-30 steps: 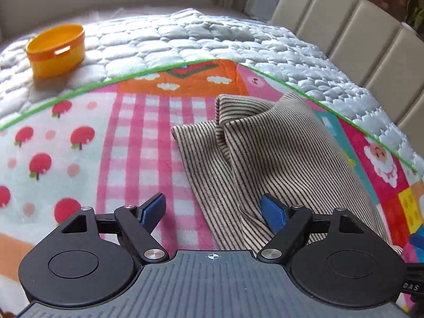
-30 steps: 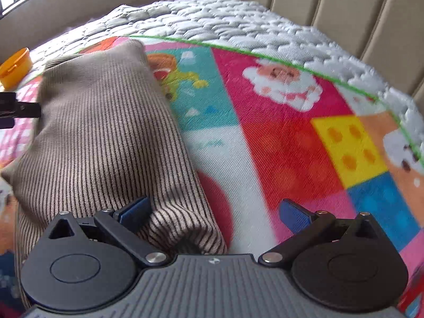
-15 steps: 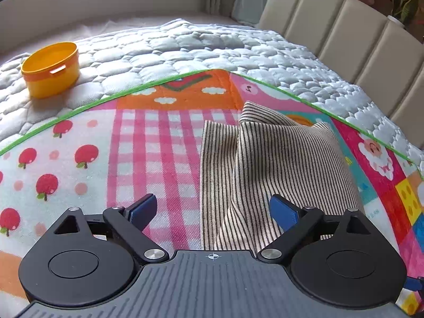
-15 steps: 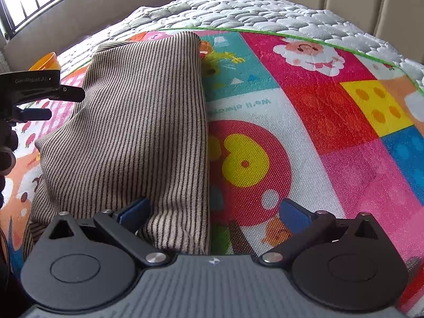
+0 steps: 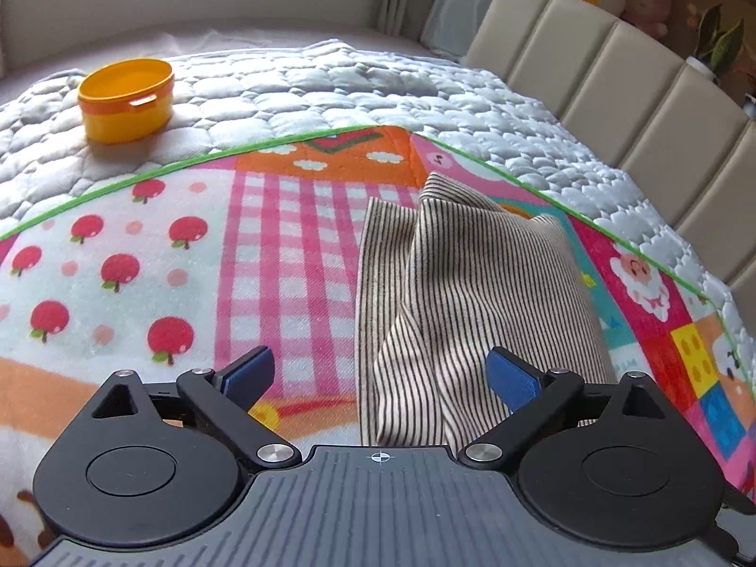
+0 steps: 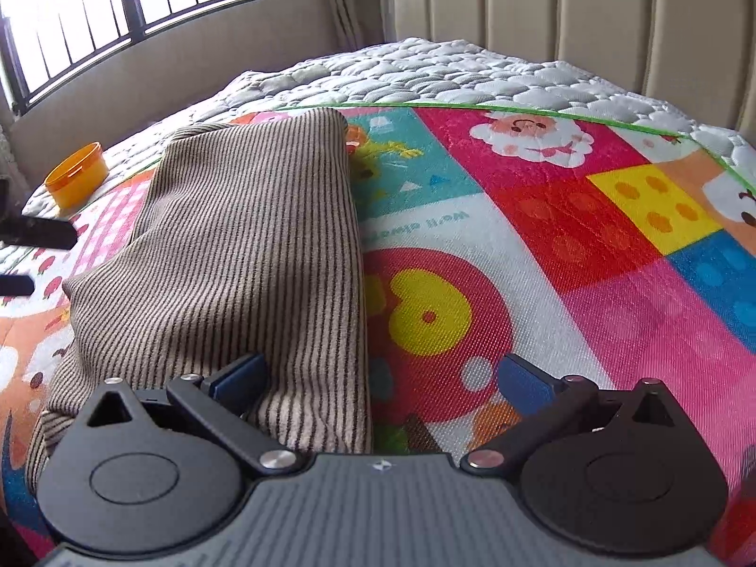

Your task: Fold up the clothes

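A brown-and-cream striped garment (image 5: 472, 293) lies folded in a long rectangle on a colourful play mat (image 5: 165, 260). In the right wrist view the striped garment (image 6: 245, 255) fills the left half, its straight edge running down the middle. My left gripper (image 5: 380, 375) is open and empty, raised above the near end of the garment, with the cloth's near left corner below the gap between its fingers. My right gripper (image 6: 380, 378) is open and empty above the garment's near right edge. The left gripper's black fingers (image 6: 38, 231) show at the far left of the right wrist view.
An orange round tub (image 5: 125, 99) stands on the grey quilted bedcover (image 5: 378, 90) beyond the mat; it also shows in the right wrist view (image 6: 75, 179). A beige padded headboard (image 5: 614, 90) borders the bed. A barred window (image 6: 118, 9) is behind.
Both grippers have pulled back and risen from the garment, open throughout. The garment lies still in the same folded shape.
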The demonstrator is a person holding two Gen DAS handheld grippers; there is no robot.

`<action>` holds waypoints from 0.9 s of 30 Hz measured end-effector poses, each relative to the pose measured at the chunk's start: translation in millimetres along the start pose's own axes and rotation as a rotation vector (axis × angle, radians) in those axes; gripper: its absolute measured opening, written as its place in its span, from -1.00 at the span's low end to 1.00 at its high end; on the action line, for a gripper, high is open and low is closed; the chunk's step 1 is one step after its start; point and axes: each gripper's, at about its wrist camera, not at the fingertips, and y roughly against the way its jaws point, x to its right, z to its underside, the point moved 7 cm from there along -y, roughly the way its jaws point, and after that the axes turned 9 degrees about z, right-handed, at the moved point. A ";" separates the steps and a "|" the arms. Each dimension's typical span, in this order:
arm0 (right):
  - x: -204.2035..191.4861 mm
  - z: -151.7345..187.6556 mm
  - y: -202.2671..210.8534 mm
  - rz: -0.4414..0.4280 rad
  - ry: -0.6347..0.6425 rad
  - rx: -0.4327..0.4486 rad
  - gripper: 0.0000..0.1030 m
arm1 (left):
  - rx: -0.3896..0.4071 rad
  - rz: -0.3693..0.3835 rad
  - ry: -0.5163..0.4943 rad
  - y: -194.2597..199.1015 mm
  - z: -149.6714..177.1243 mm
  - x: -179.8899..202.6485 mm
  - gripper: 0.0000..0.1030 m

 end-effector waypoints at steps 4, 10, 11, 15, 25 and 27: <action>2.7 12.3 6.3 0.002 -0.055 0.168 1.00 | -0.016 -0.039 0.052 12.2 13.9 -13.5 0.98; 15.5 11.3 4.0 -0.075 -0.140 0.171 1.00 | 0.062 -0.132 0.044 16.2 10.4 -18.7 0.98; 16.9 10.9 4.4 -0.085 -0.151 0.174 1.00 | 0.073 -0.130 0.042 17.2 10.1 -16.5 0.98; 19.9 11.5 4.7 -0.114 -0.185 0.181 1.00 | 0.105 -0.137 -0.005 21.9 11.3 -4.9 0.99; 29.5 13.0 9.3 -0.183 -0.261 0.203 1.00 | 0.121 -0.166 0.068 34.9 20.3 -15.4 1.00; 30.1 12.9 9.7 -0.188 -0.268 0.205 1.00 | 0.113 -0.169 0.072 33.0 21.5 -16.3 1.00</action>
